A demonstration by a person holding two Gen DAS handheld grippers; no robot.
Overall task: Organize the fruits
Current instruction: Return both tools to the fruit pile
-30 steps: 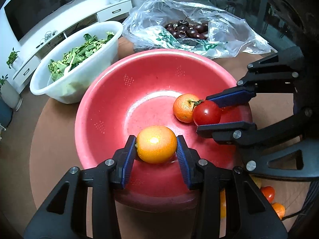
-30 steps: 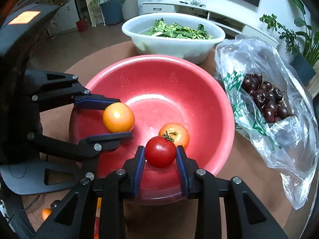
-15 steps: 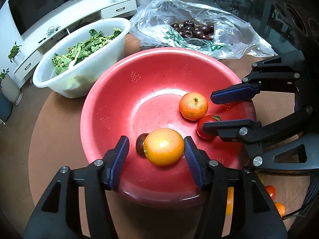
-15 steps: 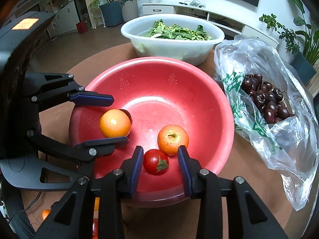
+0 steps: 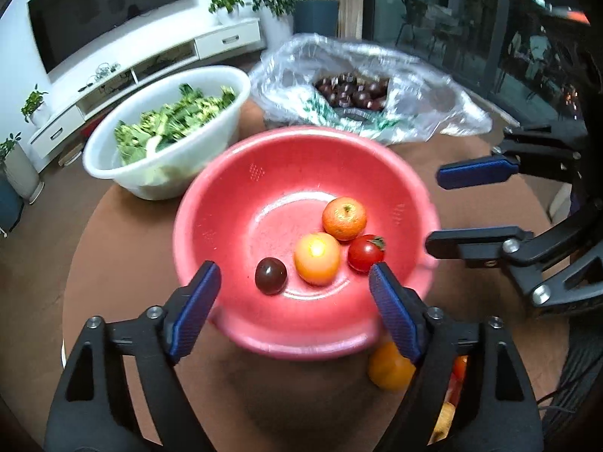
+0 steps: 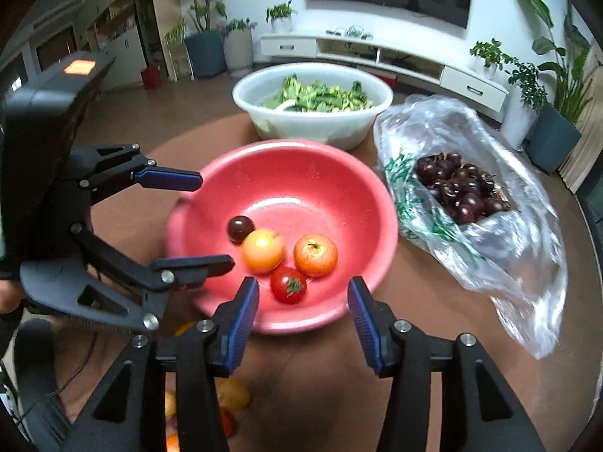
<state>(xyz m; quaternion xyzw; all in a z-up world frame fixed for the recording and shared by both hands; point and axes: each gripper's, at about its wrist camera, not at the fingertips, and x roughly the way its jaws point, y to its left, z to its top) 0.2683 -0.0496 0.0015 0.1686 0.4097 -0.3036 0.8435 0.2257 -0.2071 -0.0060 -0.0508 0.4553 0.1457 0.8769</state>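
The left gripper [image 5: 290, 297] has its blue ribbed fingers [image 5: 194, 310] spread wide apart with nothing between them, framing the near rim of the round red plastic basin [image 5: 241, 312] at the lower centre of the left wrist view. The right gripper [image 6: 303, 326] is likewise spread and empty, its fingers [image 6: 241, 324] low in the right wrist view over the basin's near rim.

Behind the fingers and the basin's near wall, loose fruit on the brown round surface [image 5: 124, 248] is mostly hidden: a yellow-orange fruit [image 5: 390, 367] shows only in part at lower right of the left view, and further pieces beneath it are too cut off to identify. Both views are smeared by motion blur, so the basin edge and the crinkled clear plastic bag [image 6: 501, 263] look soft.

Inside the basin lie four smooth round fruits clustered near its floor: a glossy red tomato with a green stem [image 6: 288, 285], a pale orange citrus [image 6: 262, 251] touching it, a deeper orange mandarin [image 6: 315, 255] beside both, and a dark purple plum [image 6: 240, 228] just apart. Bare surface lies left of the basin.

Further up, a white plastic tub of leafy greens [image 5: 166, 132] sits close beside the basin, and the bag holds dark cherries [image 6: 458, 186].
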